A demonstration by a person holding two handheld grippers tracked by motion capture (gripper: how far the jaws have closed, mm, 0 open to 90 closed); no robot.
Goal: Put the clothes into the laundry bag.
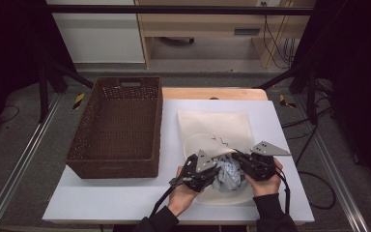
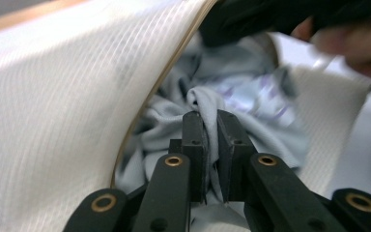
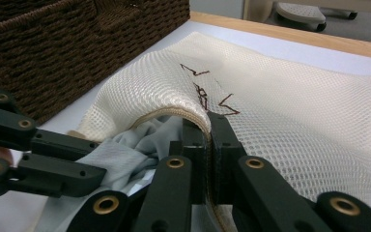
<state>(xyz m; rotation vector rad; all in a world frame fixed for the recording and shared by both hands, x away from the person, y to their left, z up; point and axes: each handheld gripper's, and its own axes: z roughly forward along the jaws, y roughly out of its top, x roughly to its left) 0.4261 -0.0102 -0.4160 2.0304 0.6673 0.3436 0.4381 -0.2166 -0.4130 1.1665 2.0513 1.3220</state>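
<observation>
A cream mesh laundry bag (image 1: 215,128) lies on the white table, its mouth toward the person. A crumpled light grey-blue garment (image 1: 228,175) sits in that mouth. My left gripper (image 1: 211,170) is shut on a fold of the garment (image 2: 207,104), with the bag's mesh wall (image 2: 67,96) to its left. My right gripper (image 1: 239,162) is shut on the bag's hemmed rim (image 3: 188,112) and lifts it above the garment (image 3: 140,140). Dark red stitching (image 3: 207,94) marks the mesh near that rim. The left gripper's arm (image 3: 38,154) crosses the right gripper view at lower left.
A dark brown wicker basket (image 1: 118,126) stands left of the bag, its inside bare. The white tabletop (image 1: 111,198) stretches in front of the basket. A wooden edge (image 1: 212,93) runs behind the bag, and cables lie on the floor at right.
</observation>
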